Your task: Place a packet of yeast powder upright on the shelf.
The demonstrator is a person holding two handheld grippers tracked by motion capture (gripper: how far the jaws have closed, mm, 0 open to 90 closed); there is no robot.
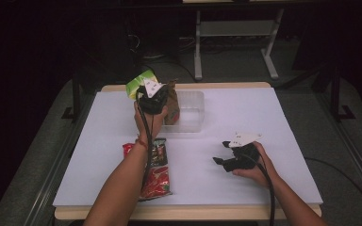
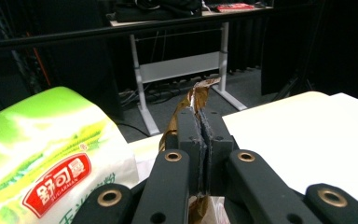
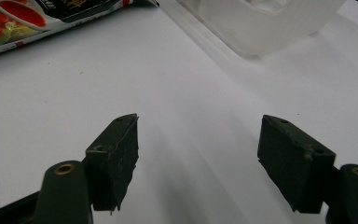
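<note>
My left gripper is held above the back of the table, shut on the top edge of a brown snack packet. The packet hangs at the left wall of a clear plastic tub. In the left gripper view the pads of the left gripper pinch the crumpled brown packet, whose top sticks out above them. My right gripper lies low over the white table at the front right, open. The right gripper view has my right gripper with nothing between its jaws.
A green and white snack bag sits behind the left gripper, and is large in the left gripper view. Two red snack packets lie at the front left. The clear tub stands ahead of the right gripper.
</note>
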